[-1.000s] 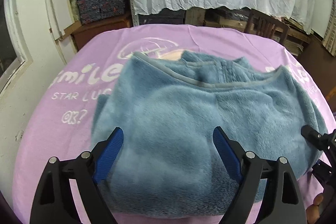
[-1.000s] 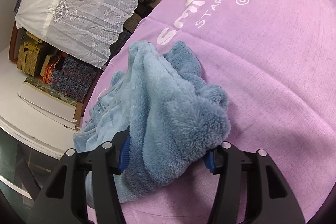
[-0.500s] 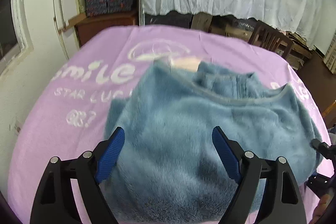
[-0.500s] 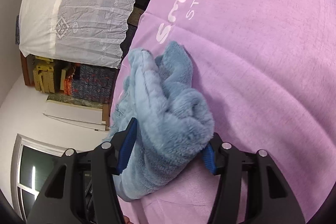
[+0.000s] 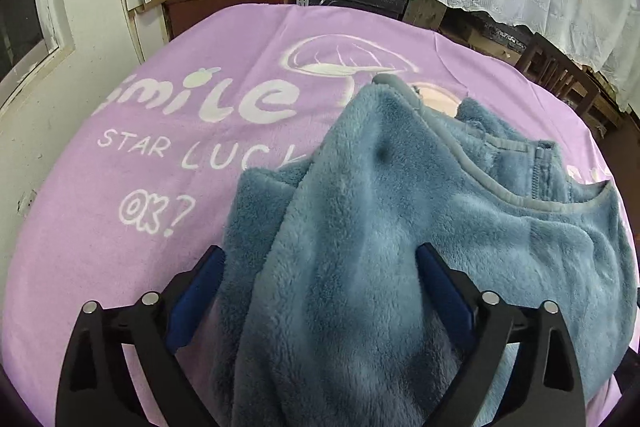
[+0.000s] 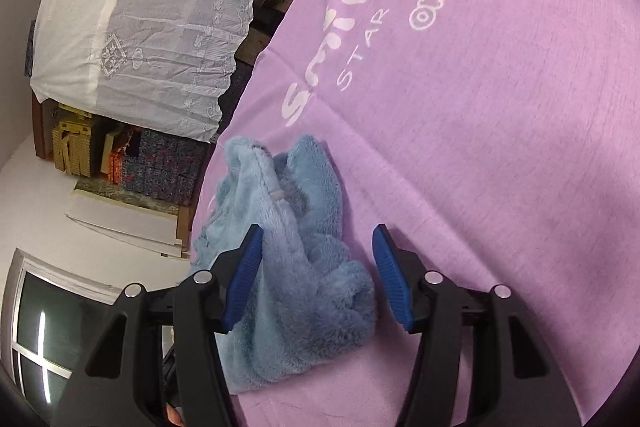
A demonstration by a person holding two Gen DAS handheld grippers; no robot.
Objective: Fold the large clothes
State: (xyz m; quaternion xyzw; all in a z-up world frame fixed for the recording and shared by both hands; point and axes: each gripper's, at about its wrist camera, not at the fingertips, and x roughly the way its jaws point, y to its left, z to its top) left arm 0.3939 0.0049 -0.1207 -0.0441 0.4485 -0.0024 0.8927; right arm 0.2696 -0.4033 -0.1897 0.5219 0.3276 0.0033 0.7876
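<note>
Cloth (image 5: 140, 227) (lilac): "smile STAR LUCK OK?" | left claw (image 5: 320, 291), right claw (image 6: 318, 275): spread round fleece (image 5: 400, 227)

1. Your right tongs (image 6: 318, 277) stand spread wide, blue pads apart.
2. The fluffy blue fleece garment (image 6: 296, 259) lies bunched between them, touching the left pad.
3. Beneath it lies the lilac printed cloth covering the tabletop (image 6: 500, 147).
</note>
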